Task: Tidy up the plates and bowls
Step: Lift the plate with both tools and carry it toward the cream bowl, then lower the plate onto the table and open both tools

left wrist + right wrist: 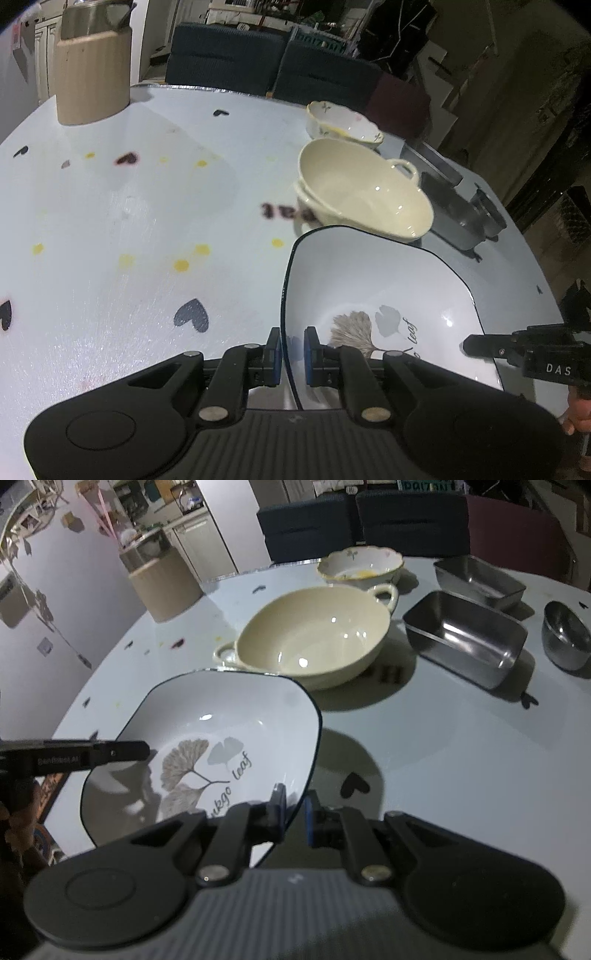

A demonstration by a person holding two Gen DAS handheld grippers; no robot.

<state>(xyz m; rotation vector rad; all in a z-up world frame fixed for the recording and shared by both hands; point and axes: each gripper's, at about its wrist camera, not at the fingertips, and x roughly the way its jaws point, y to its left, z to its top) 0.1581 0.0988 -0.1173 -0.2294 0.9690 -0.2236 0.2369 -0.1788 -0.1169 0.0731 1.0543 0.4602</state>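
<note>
A white square plate with a dark rim and a ginkgo leaf print (388, 291) (221, 731) is held above the table by both grippers. My left gripper (291, 356) is shut on its left rim. My right gripper (295, 814) is shut on its right rim. Each gripper shows in the other's view, the right one (480, 347) and the left one (125, 751). Just beyond the plate stands a cream bowl with two handles (364, 192) (314, 635). Behind it is a scalloped floral bowl (341, 123) (360, 566).
Two steel rectangular trays (465, 638) (480, 581) and a round steel bowl (565, 635) stand at the right. A tan ribbed canister (92, 70) (162, 583) stands at the far left. The white table (129, 221) has heart and dot marks. Dark chairs (362, 520) line the far edge.
</note>
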